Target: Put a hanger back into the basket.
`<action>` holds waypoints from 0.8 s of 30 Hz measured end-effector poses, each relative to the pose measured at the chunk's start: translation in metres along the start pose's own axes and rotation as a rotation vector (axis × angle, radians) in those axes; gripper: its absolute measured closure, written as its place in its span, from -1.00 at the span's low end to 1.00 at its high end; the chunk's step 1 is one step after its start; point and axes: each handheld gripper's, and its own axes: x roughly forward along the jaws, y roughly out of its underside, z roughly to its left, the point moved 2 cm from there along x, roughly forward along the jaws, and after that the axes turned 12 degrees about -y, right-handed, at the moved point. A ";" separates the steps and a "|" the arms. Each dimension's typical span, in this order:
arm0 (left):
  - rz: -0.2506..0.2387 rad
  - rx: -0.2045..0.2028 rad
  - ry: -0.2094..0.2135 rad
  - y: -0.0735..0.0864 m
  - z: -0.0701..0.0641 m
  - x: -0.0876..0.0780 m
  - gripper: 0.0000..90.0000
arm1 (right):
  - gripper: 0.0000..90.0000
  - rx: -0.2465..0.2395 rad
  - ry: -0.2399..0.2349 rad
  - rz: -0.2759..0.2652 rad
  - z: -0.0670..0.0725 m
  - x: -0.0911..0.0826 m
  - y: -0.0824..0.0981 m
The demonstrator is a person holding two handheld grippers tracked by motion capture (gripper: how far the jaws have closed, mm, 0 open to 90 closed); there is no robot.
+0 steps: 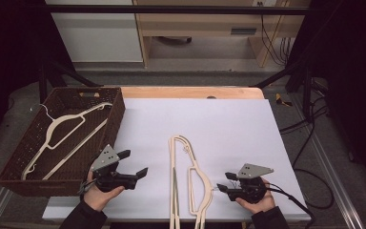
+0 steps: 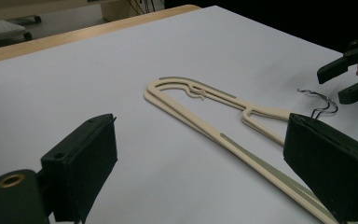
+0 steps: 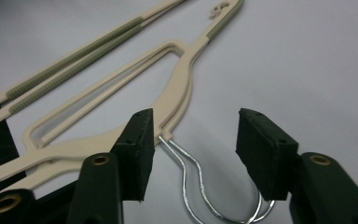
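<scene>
Two cream hangers (image 1: 190, 176) lie stacked on the white sheet, their wire hooks (image 1: 215, 189) pointing right near the front edge. My right gripper (image 1: 225, 182) sits low at those hooks. In the right gripper view its jaws (image 3: 196, 121) stand apart on either side of the wire hooks (image 3: 191, 172), and the pads do not press on them. My left gripper (image 1: 134, 163) is open to the left of the hangers, nothing between its jaws. The left gripper view looks past its jaws (image 2: 200, 140) at the hangers (image 2: 200, 112), with the right gripper (image 2: 349, 77) beyond.
A dark woven basket (image 1: 119, 114) stands at the table's left and holds another cream hanger (image 1: 69, 129). The white sheet (image 1: 228, 124) covers most of the wooden table (image 1: 190, 92). Cables trail off the right side.
</scene>
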 end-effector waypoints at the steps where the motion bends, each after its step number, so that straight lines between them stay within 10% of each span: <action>1: 0.001 -0.001 0.000 0.000 0.000 0.000 -0.79 | 0.11 -0.001 -0.004 0.013 0.001 0.002 0.001; 24: 0.031 0.027 0.025 0.004 -0.012 0.007 -0.79 | 0.85 0.018 -0.034 0.154 0.002 0.015 0.016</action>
